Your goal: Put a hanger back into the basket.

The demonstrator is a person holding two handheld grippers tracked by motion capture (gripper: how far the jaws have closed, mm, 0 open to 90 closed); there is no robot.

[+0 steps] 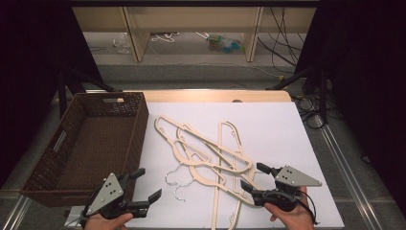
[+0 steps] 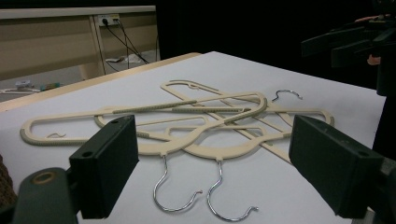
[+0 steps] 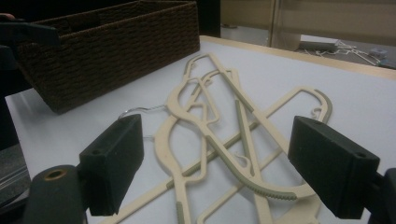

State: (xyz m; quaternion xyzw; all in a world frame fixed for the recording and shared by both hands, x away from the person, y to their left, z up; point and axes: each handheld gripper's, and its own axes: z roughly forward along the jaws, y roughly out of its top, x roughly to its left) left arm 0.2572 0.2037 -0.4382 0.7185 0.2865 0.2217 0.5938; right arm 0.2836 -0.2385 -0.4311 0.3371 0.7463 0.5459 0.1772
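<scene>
I held both claws spread: wicker basket (image 1: 86, 143) beside my left gripper (image 1: 143, 187) sat bare, hangers (image 1: 210, 158) before my right gripper (image 1: 253, 178).

Hangers (image 1: 210, 153) lie crossed in a pile at the middle of the table (image 1: 282, 129) — their hooks (image 1: 178, 184) point toward the near edge. The basket (image 1: 88, 143) stands left of the pile, just beside it. The left gripper (image 1: 143, 188) sits in front of the basket, the right gripper (image 1: 253, 177) at the pile's near right — both jaws apart.
</scene>
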